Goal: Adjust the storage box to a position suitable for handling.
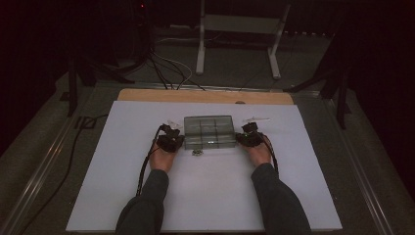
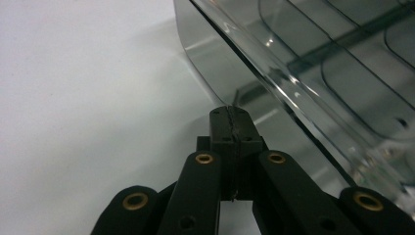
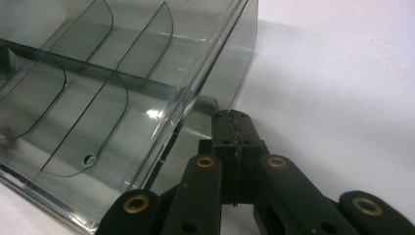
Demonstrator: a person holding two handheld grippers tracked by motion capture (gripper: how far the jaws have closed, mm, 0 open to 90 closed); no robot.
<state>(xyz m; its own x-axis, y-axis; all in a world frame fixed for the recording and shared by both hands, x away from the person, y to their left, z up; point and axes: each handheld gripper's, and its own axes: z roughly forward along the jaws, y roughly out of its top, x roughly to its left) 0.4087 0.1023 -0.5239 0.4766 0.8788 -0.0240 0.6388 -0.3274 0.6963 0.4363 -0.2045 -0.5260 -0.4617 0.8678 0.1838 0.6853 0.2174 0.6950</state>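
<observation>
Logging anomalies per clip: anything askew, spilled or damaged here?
Nothing damaged. The clear box sits square between the shut left gripper and right gripper. A small dark item lies loose on the sheet before it.

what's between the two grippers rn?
The clear divided box, in the high view: left gripper at its left end, right gripper at its right end.

Person wears dark grey long sleeves (image 1: 147, 200) on both arms, cuffs ending at the wrists. Left gripper (image 1: 170, 141) and right gripper (image 1: 250, 137) both black, compact, each with a black cable (image 1: 145, 169) trailing back along the forearm. Up close, left gripper (image 2: 229, 116) and right gripper (image 3: 232, 119) have matte black linkage arms with brass-ringed pivot holes (image 2: 204, 158), small screw holes, blocky square tips.
</observation>
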